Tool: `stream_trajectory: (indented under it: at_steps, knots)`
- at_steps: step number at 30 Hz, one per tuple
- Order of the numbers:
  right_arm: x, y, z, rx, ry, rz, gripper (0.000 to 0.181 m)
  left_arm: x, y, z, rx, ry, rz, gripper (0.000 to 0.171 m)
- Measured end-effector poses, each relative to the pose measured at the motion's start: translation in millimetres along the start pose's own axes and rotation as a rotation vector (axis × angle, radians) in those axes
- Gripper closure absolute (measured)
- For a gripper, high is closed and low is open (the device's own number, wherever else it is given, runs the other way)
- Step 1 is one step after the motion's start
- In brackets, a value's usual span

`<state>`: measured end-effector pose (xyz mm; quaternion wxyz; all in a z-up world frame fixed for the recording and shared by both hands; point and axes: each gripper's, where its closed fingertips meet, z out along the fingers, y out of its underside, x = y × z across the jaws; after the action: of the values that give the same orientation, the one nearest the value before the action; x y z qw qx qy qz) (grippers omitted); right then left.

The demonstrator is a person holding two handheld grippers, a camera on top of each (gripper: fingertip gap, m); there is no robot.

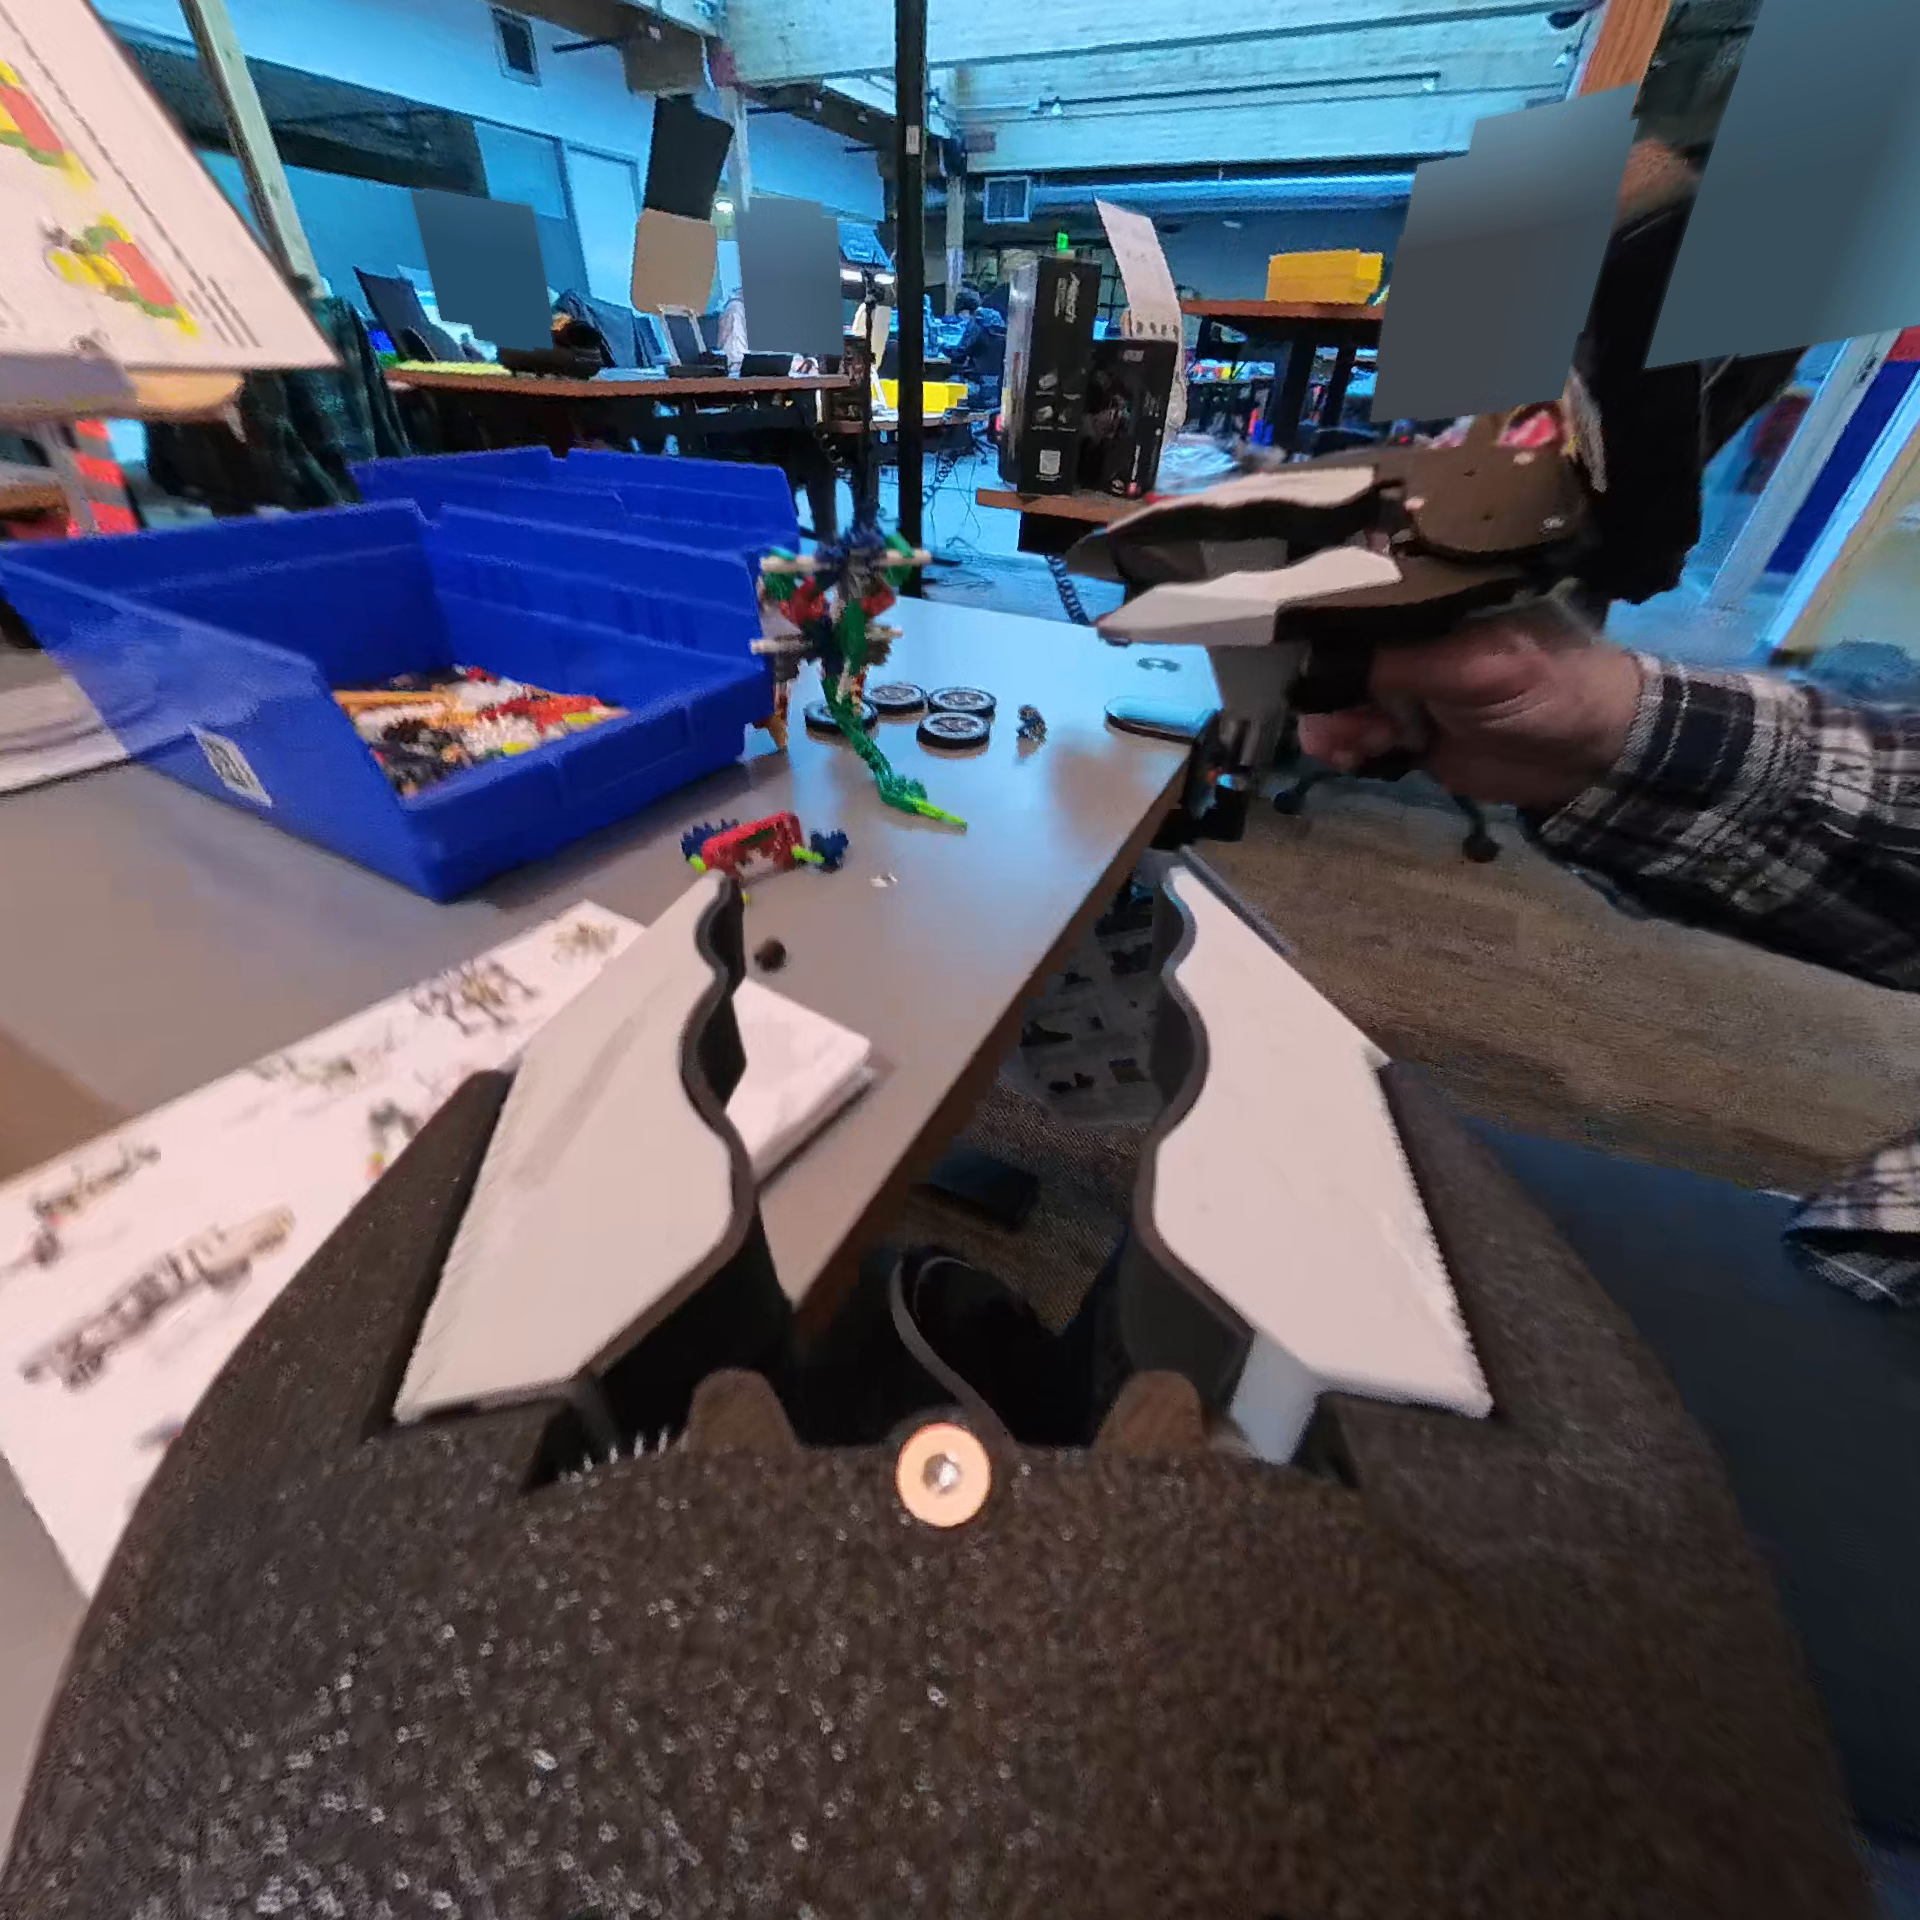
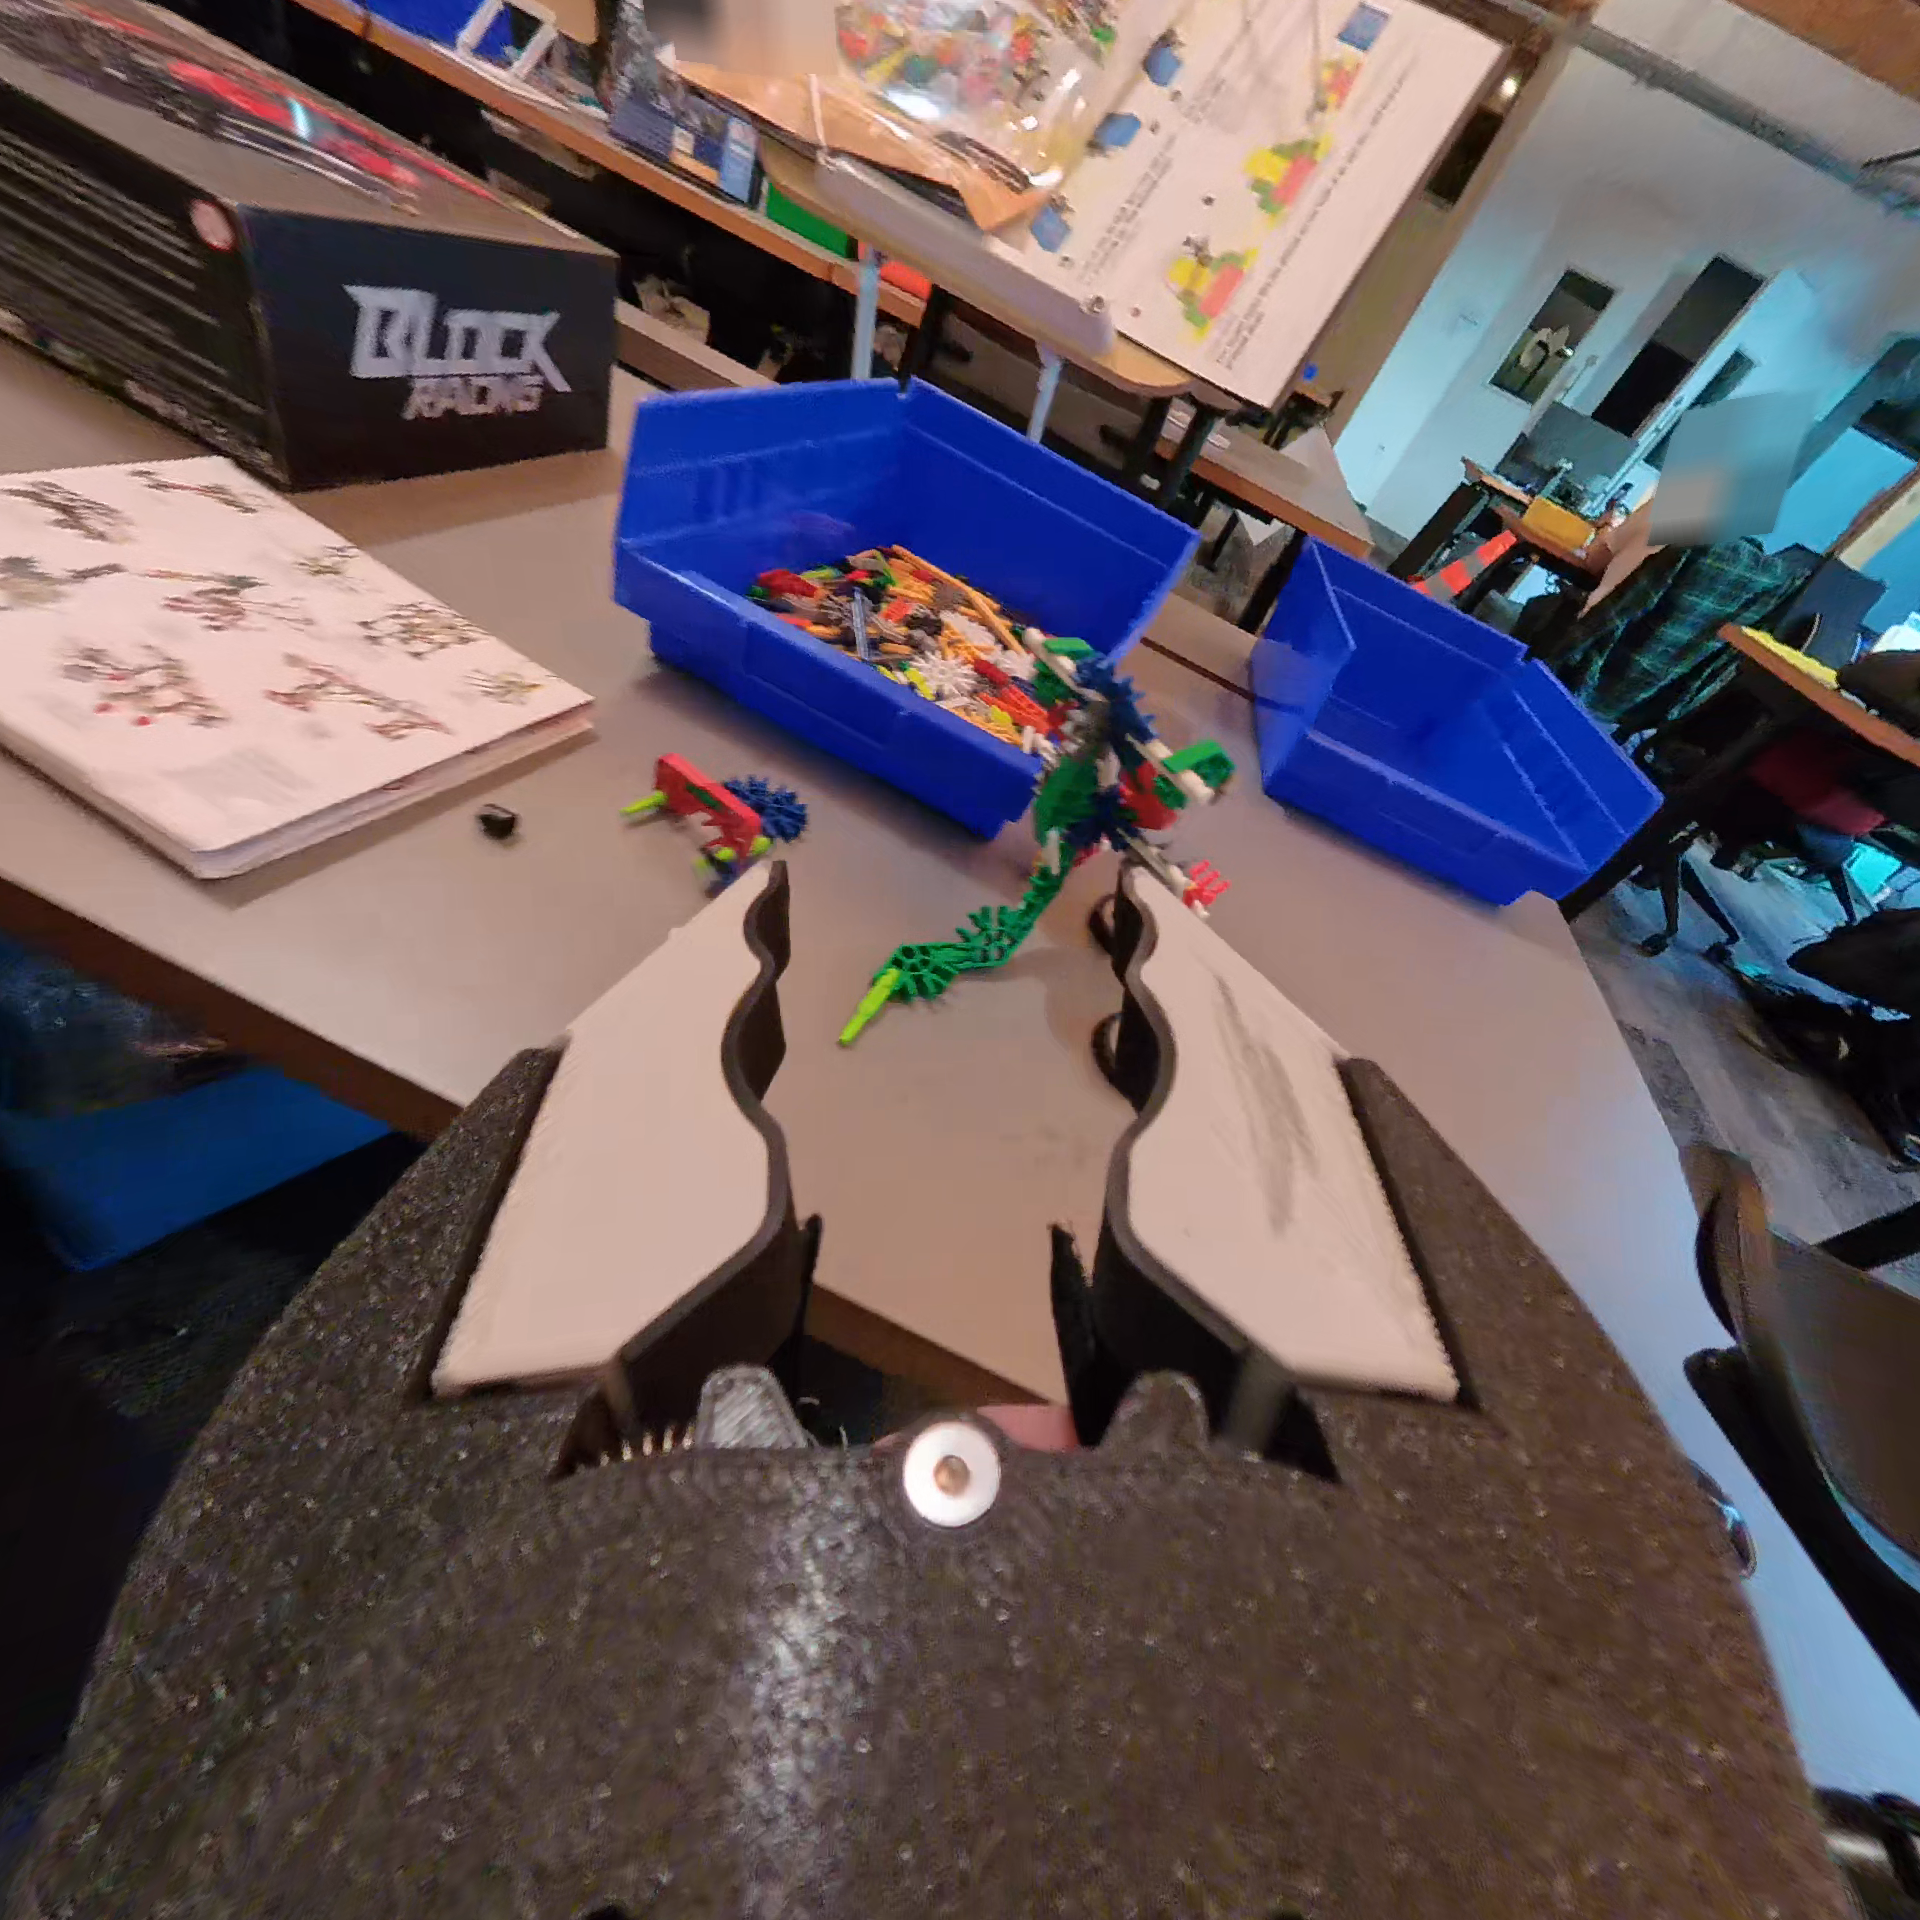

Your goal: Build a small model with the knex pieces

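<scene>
Model (image 2: pixel 1101 790) beyond spread right hand-held gripper (image 2: pixel 951 894), untouched | left hand-held gripper (image 1: pixel 951 904) spread, empty, at table (image 1: pixel 935 966) edge

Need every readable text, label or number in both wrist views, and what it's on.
I don't quote writing, so this is only where it stands.
Black box: large white lettering on its end face.
White booklet: print blurred.
Instruction board: print too small.
Blue bin: white sticker, blurred code square.
</scene>
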<state>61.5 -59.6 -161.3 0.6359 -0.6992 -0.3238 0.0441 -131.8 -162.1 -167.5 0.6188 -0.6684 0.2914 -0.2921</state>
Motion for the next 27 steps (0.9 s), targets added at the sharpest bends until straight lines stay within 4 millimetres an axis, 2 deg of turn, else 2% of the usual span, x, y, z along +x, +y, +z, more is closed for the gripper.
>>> stream_trajectory:
  at_steps: [4, 8, 11, 13, 16, 20, 23, 27]
  knots:
    - [21, 11, 18, -0.028, -0.017, 0.022, 0.120, -14, -24, 29, -0.030, -0.042, 0.162, 0.097]
    - [31, 11, 25, -0.027, -0.048, 0.022, 0.122, -23, -23, 53, -0.098, -0.030, 0.133, 0.093]
    - [40, 9, 27, -0.040, -0.046, -0.021, 0.122, -37, -21, 60, -0.119, -0.102, 0.153, 0.093]
    - [51, 19, 29, -0.052, -0.034, -0.007, 0.122, -45, -28, 64, -0.122, -0.125, 0.141, 0.092]
    - [69, 43, 38, -0.087, -0.021, 0.055, 0.120, -63, -49, 72, -0.095, -0.149, 0.133, 0.089]
    - [86, 55, 68, -0.089, 0.034, -0.108, 0.120, -102, -66, 98, -0.027, -0.194, 0.143, 0.086]
    - [86, 69, 92, -0.095, 0.043, -0.176, 0.120, -123, -80, 117, 0.125, -0.170, 0.115, 0.098]
    - [88, 74, 102, -0.119, 0.028, -0.201, 0.117, -146, -85, 150, 0.133, -0.147, 0.093, 0.090]
